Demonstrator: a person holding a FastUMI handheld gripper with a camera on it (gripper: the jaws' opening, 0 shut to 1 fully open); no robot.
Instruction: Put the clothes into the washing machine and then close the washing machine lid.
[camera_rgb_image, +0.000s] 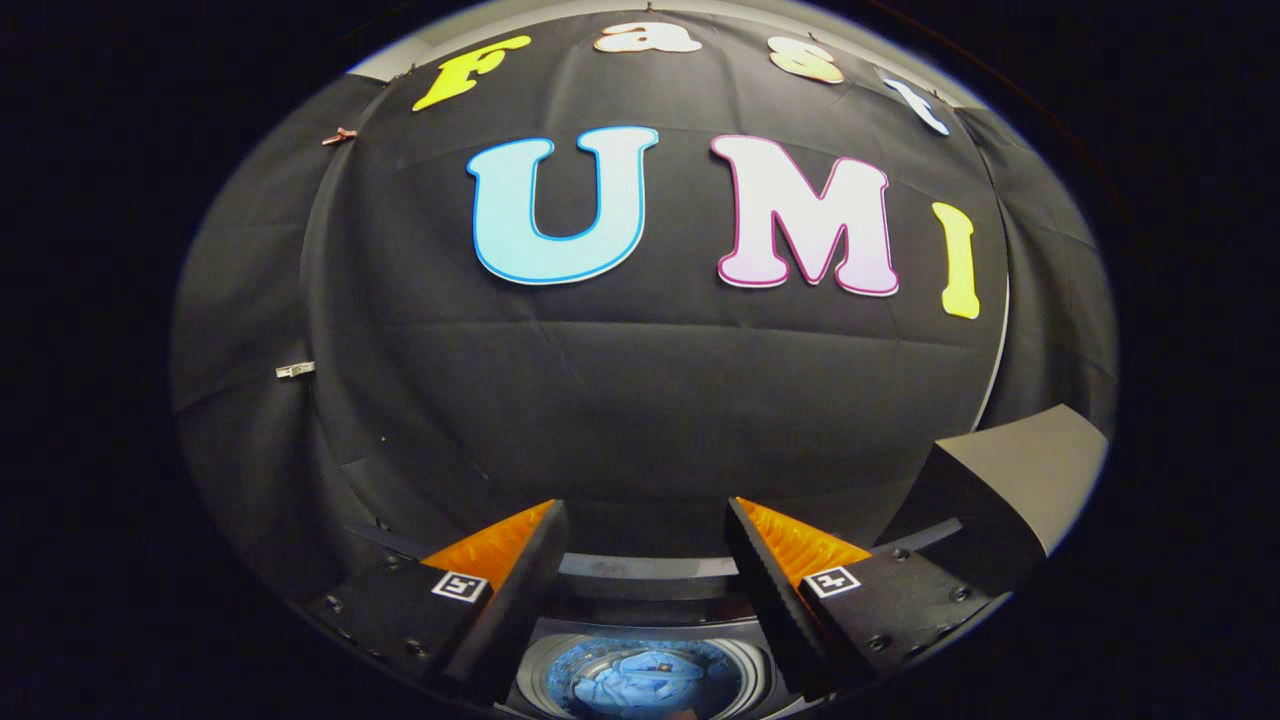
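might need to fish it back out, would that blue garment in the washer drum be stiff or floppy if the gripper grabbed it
Probably floppy: the blue garment lies crumpled in folds inside the drum, so it should drape and sag from a pinch. It looks like thin fabric, so likely light. The gripper is open above it, holding nothing.

**Drum half seen, lid cut short**

Down between the fingers of the gripper (645, 525), the washer (650, 580) shows just a slice of itself: its near rim is cut off, and both sides slip behind the fingers. Inside the drum sit blue clothes (640, 680), but the heap's lower part is cut away, and how many pieces lie there is too small to tell. Off beside the right finger, the raised lid (1010, 480) pokes in; its lower end is hidden behind that finger. The fingers themselves stand apart with nothing between, their bases cut off.
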